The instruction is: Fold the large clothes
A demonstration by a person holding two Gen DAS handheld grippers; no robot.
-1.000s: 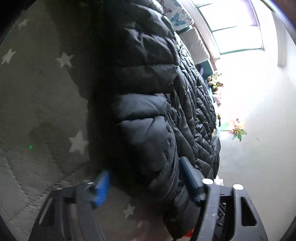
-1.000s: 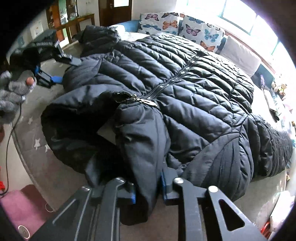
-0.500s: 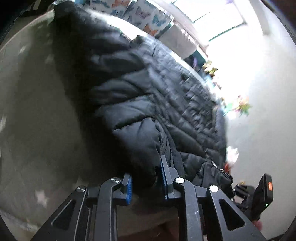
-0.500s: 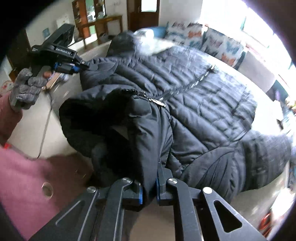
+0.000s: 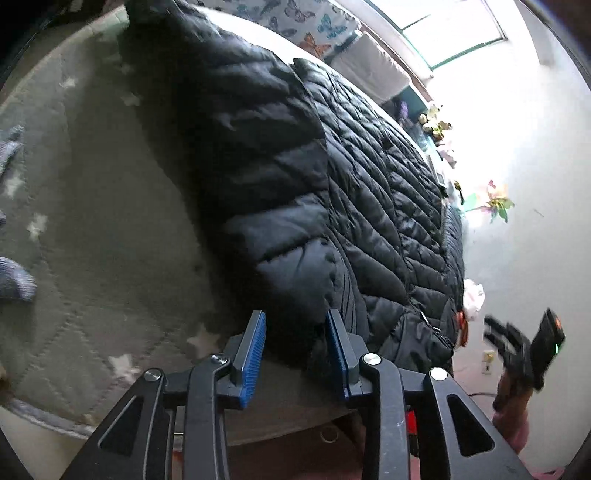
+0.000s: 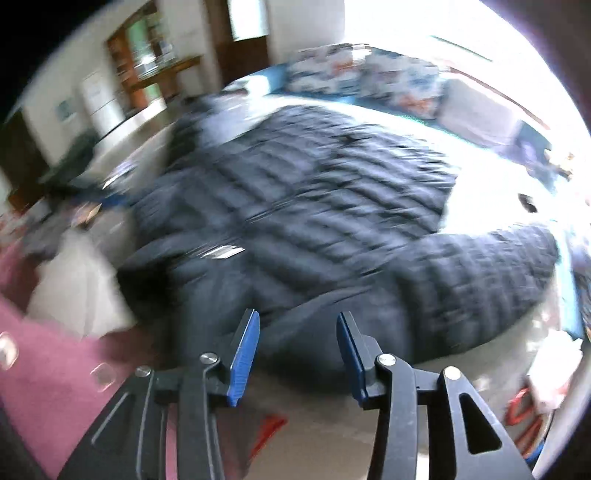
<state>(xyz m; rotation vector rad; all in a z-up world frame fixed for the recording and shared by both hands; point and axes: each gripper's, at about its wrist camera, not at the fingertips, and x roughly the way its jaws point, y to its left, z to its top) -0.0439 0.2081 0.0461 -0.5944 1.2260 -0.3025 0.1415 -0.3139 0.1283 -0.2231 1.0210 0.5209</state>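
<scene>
On the black puffer jacket (image 5: pixel 332 177), no writing shows

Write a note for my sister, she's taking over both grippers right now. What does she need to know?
Left gripper: jaws opening, the coat's puffy near edge between them, pads not squeezing it.
Right gripper: jaws opening, nothing held; that view is blurred.
Coat: black, quilted, spread flat on the star rug, zipper up, butterfly cushions behind it.
Done: no fold shows yet.
Left: probably fold the sleeves in, then fold the body over.
</scene>
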